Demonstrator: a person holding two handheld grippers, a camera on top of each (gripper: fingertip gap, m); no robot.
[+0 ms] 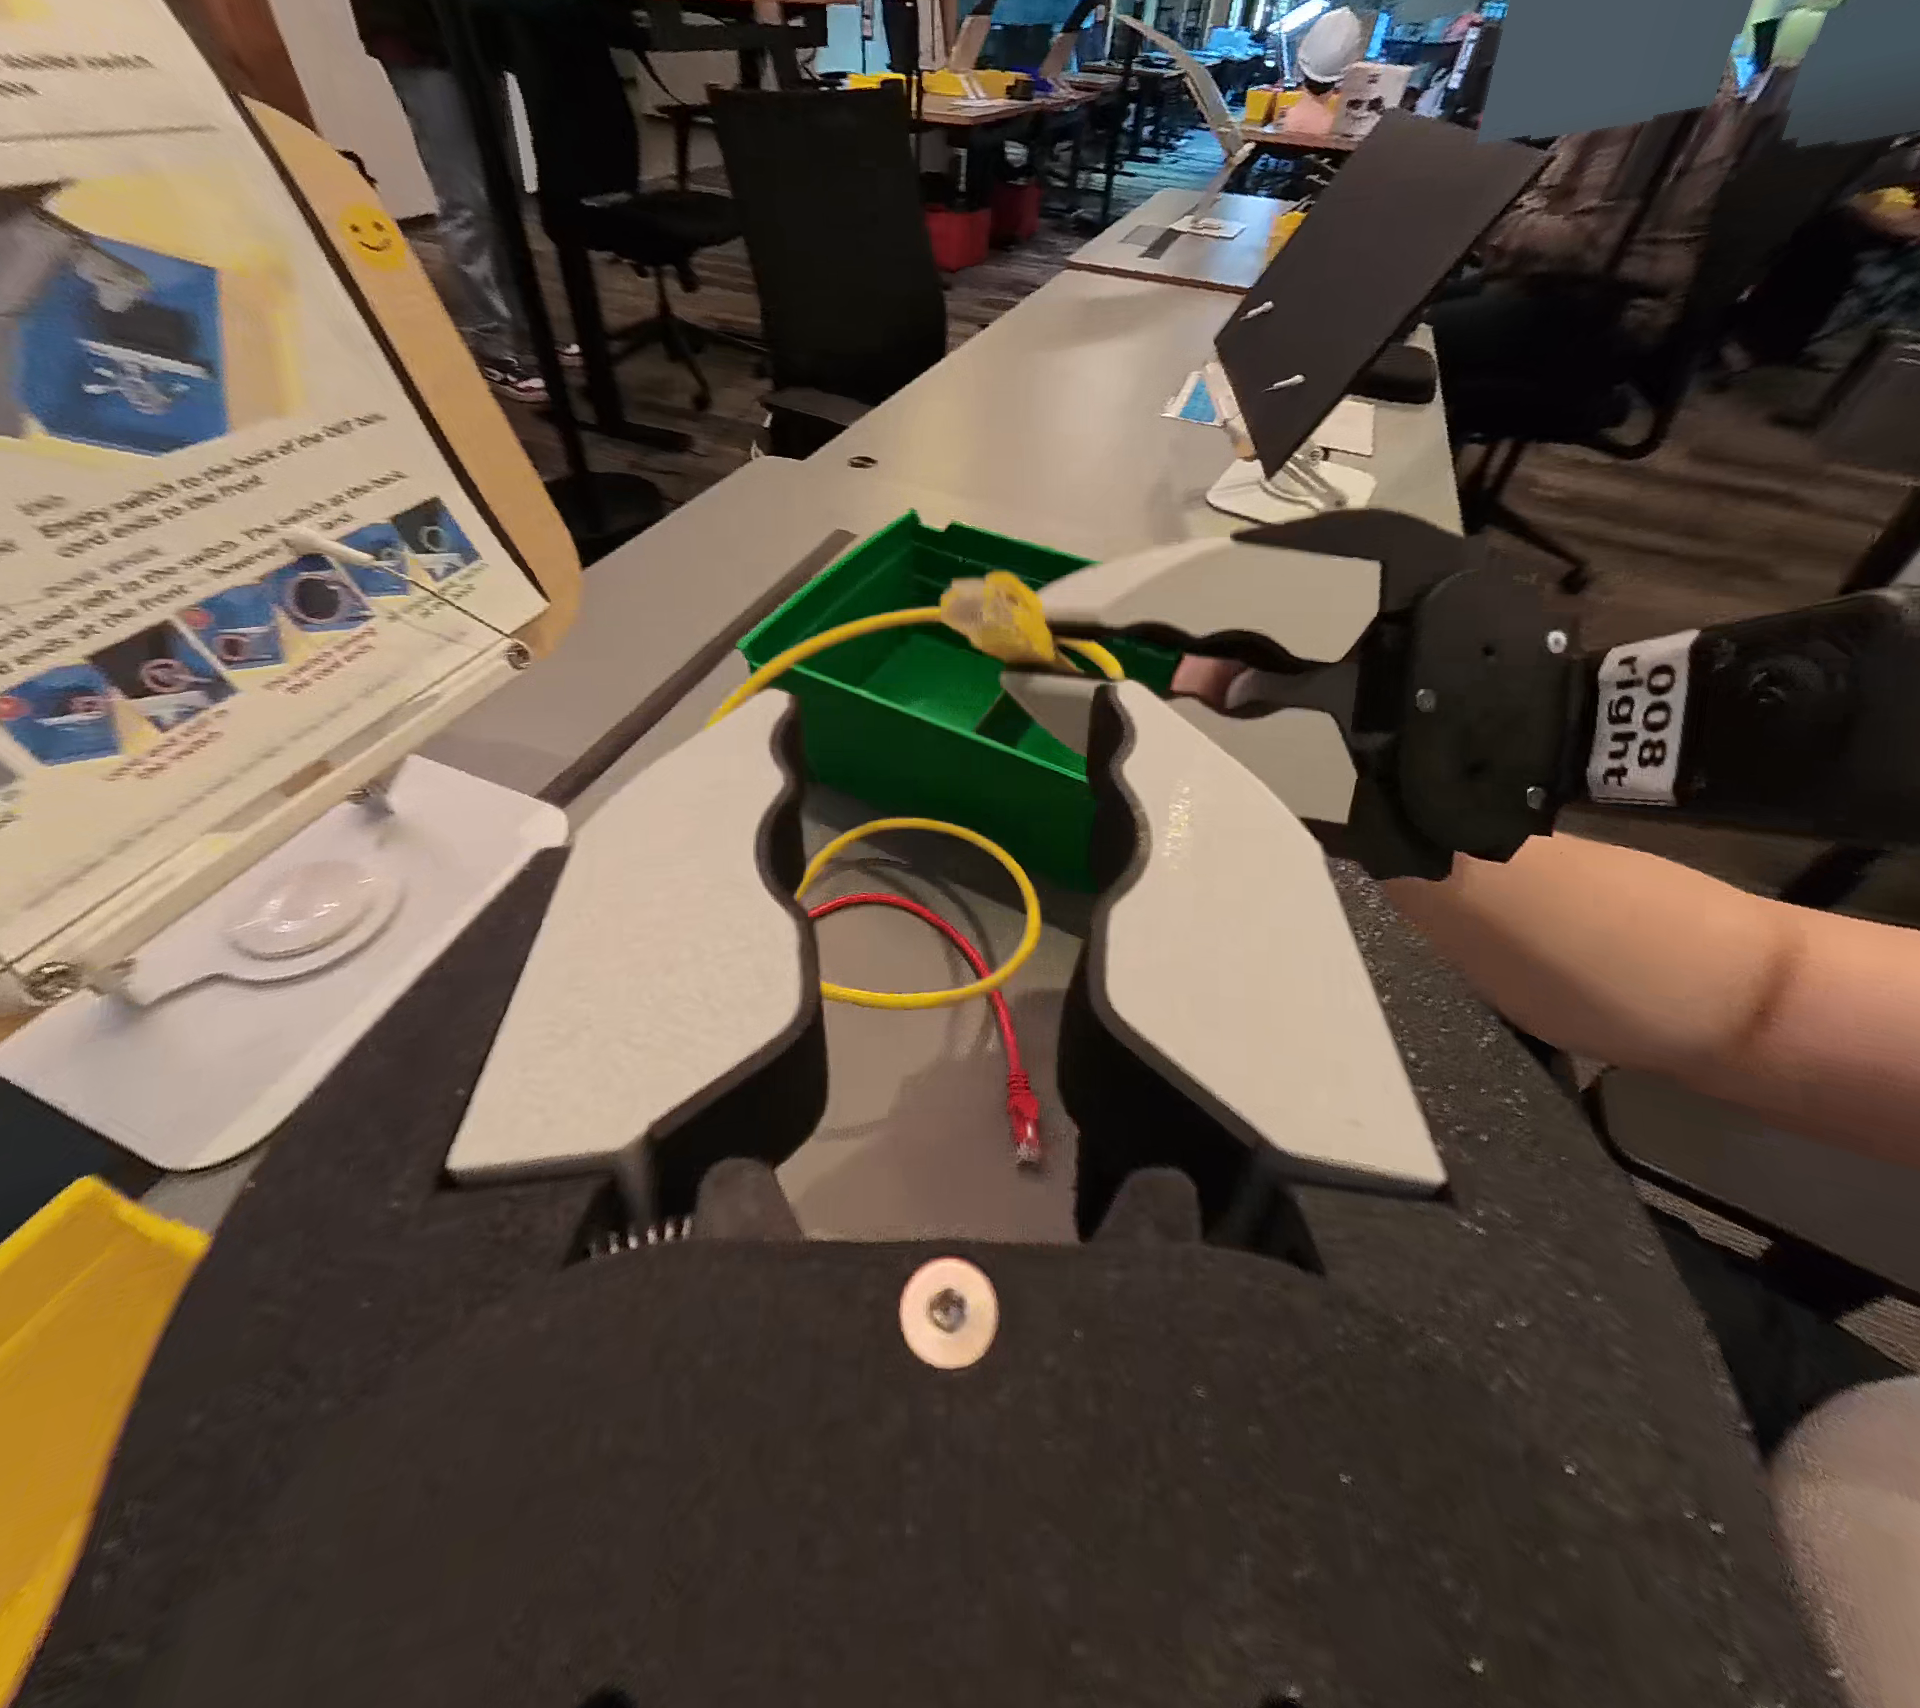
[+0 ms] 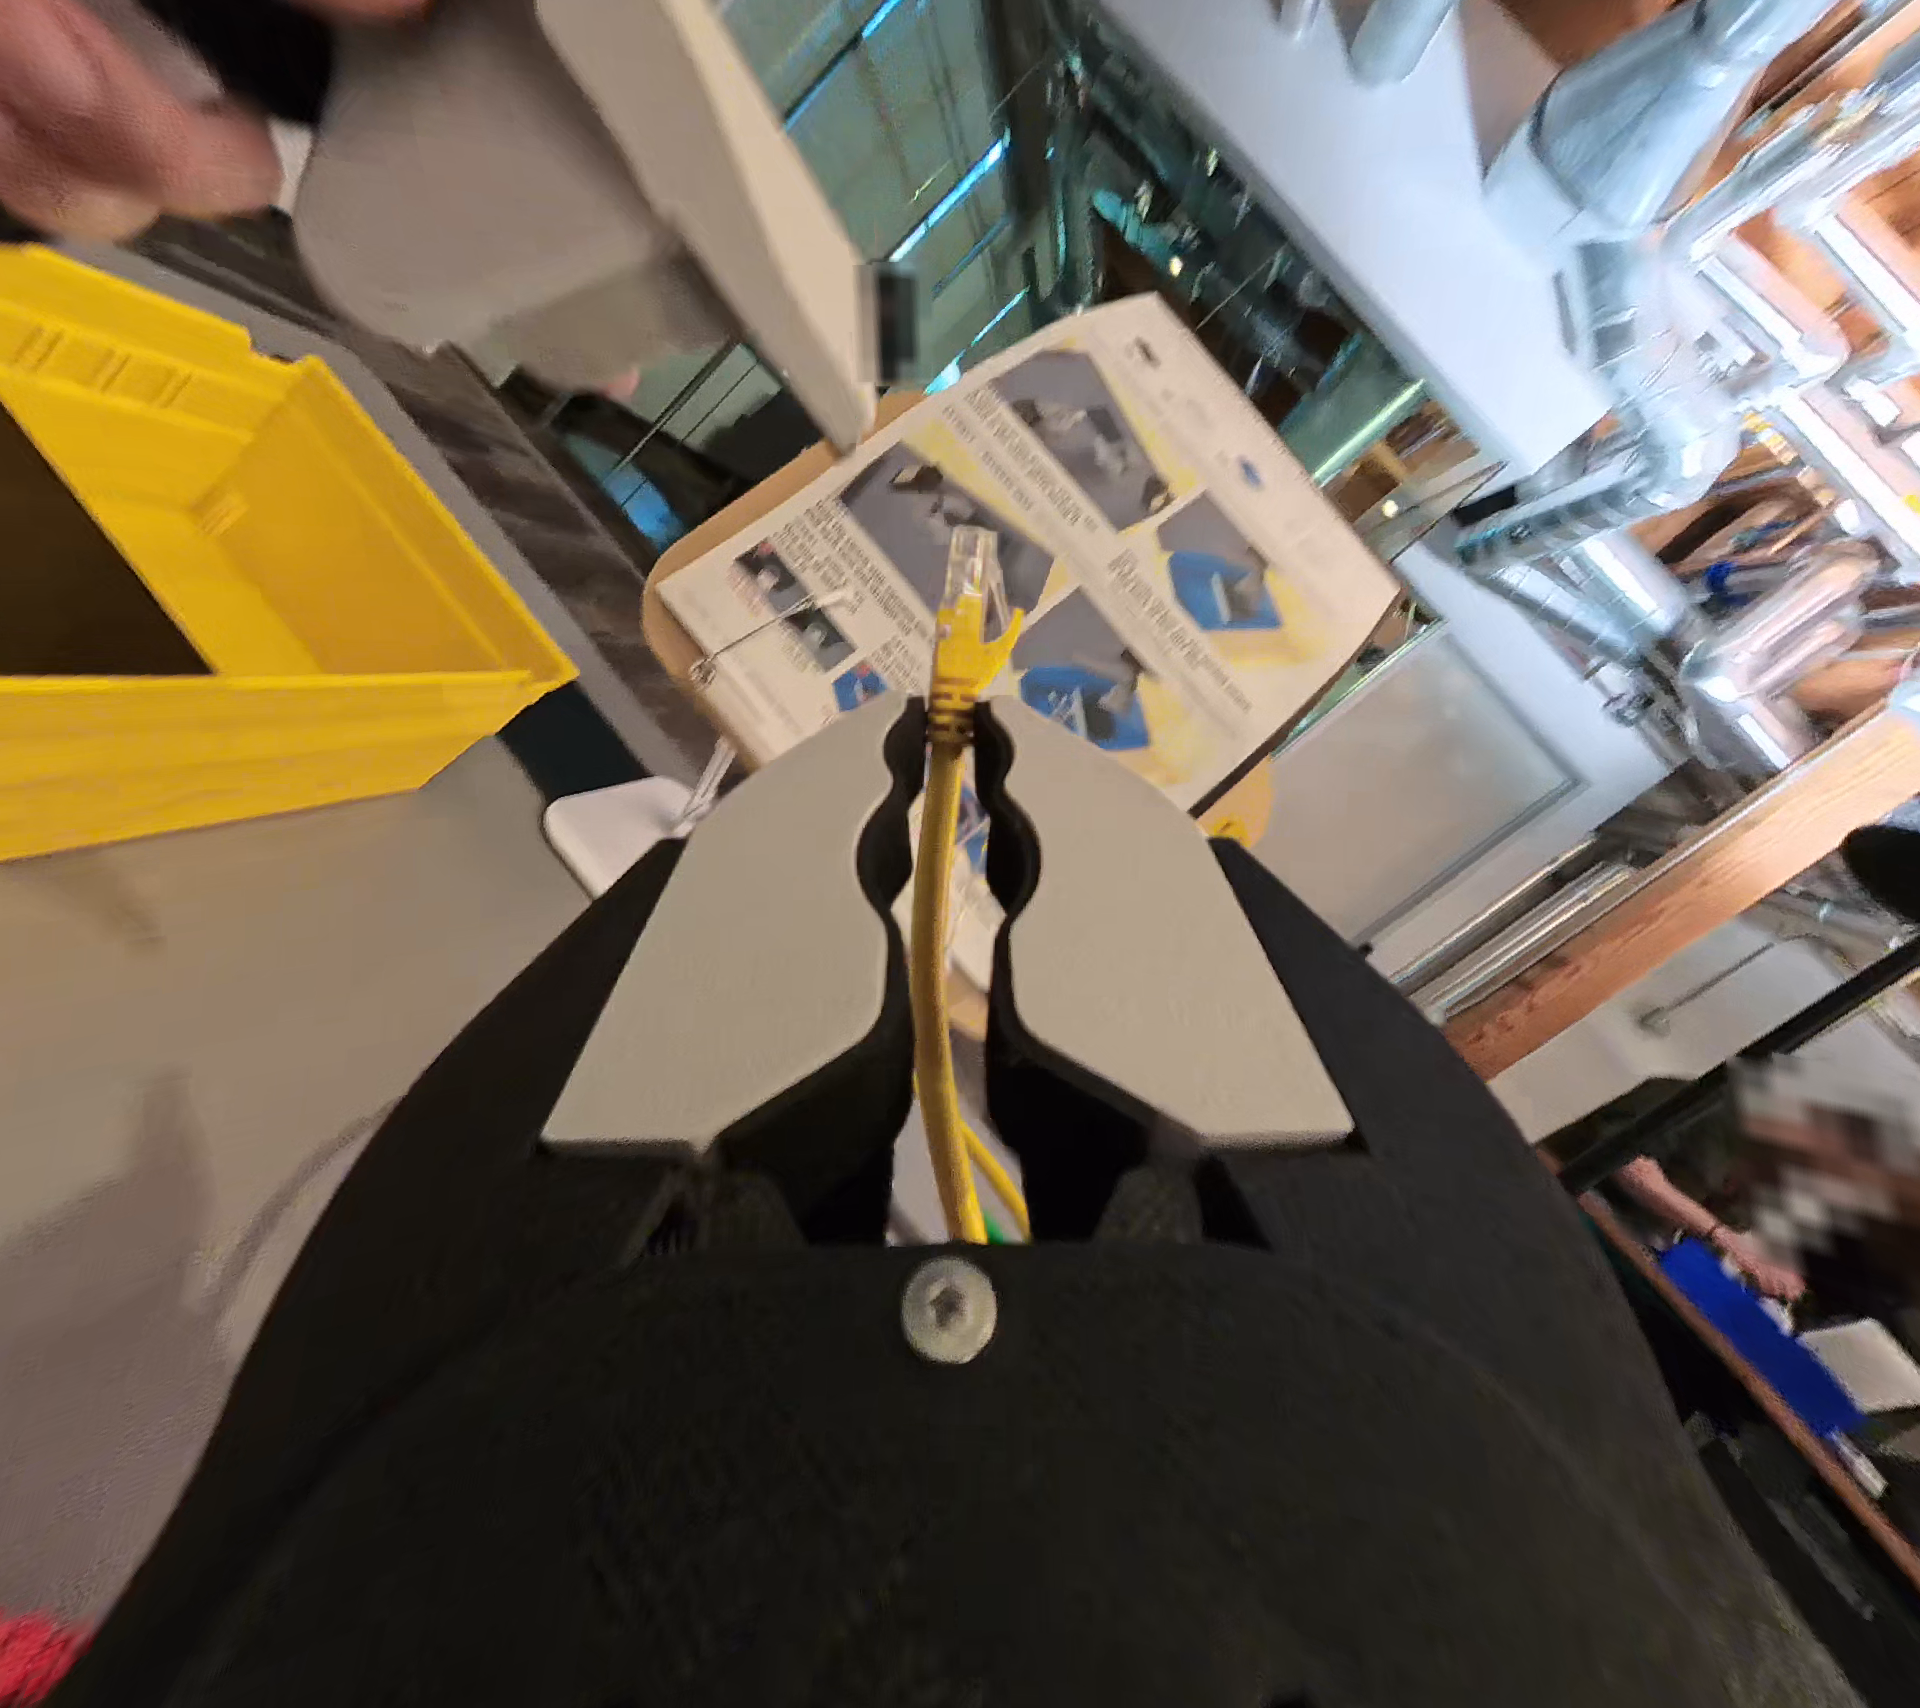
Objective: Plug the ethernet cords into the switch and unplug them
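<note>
My right gripper (image 2: 954, 713) is shut on a yellow ethernet cord (image 2: 940, 931) just behind its plug (image 2: 968, 609), which sticks out past the fingertips. In the left wrist view the right gripper (image 1: 1039, 635) holds that plug (image 1: 995, 614) in the air over a green bin (image 1: 935, 723). The yellow cord (image 1: 925, 998) loops down onto the grey table. A red ethernet cord (image 1: 977, 983) lies on the table with its plug (image 1: 1023, 1123) toward me. My left gripper (image 1: 945, 723) is open and empty above both cords. I see no switch in either view.
An instruction sheet on a stand (image 1: 208, 515) is at the left; it also shows in the right wrist view (image 2: 1039, 557). A yellow bin (image 2: 239, 557) sits on the table, its corner at the lower left (image 1: 73, 1326). A black tilted board (image 1: 1361, 287) stands farther back right.
</note>
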